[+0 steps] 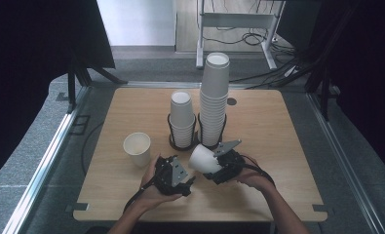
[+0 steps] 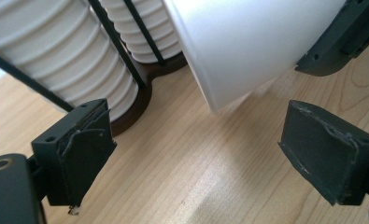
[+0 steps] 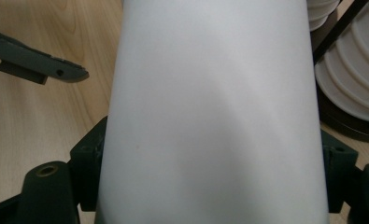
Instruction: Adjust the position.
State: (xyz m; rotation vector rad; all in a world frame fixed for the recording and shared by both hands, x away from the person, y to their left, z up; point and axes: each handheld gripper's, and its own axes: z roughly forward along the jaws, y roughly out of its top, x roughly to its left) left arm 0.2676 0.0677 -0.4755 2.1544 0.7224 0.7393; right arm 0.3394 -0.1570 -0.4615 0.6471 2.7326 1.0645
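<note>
My right gripper is shut on a white paper cup, held on its side just above the wooden table with its mouth pointing left. In the right gripper view the cup stands between the two jaws of the right gripper, which press on its sides. My left gripper is just left of the cup, and in the left gripper view its jaws stand apart over bare wood. The cup lies ahead of them, beyond the fingertips.
A short stack of white cups and a tall stack stand in a black wire holder at the table's middle. A single upright cup stands at the left. A desk frame and cables lie beyond the far edge.
</note>
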